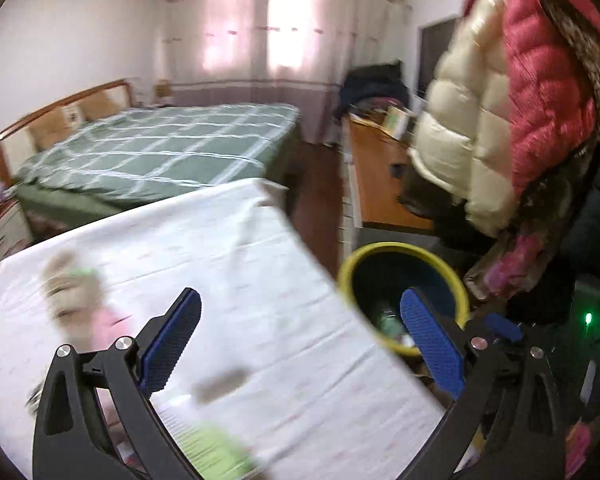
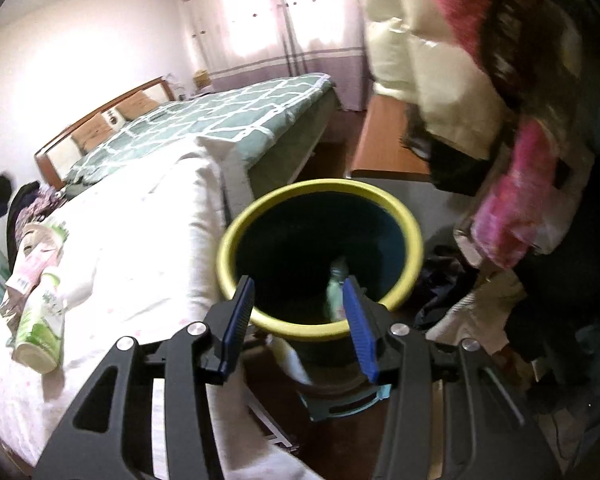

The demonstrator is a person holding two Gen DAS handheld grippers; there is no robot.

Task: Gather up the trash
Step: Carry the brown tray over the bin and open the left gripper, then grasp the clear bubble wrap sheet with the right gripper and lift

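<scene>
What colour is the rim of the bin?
Yellow. The bin's rim is yellow and its inside dark; the right wrist view shows it best.

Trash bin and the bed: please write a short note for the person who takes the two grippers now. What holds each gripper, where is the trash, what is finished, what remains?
Left gripper: open wide, nothing between its fingers, above the white bed cover.
Right gripper: open, empty, over the mouth of the yellow-rimmed bin.
Done: at least one piece, it looks like a bottle, already lies inside the bin.
Left: the green-and-white bottle, the pink-and-white carton and some wrappers near them are on the bed cover, to the left of the bin. Pick them up and drop them in the bin.
</scene>
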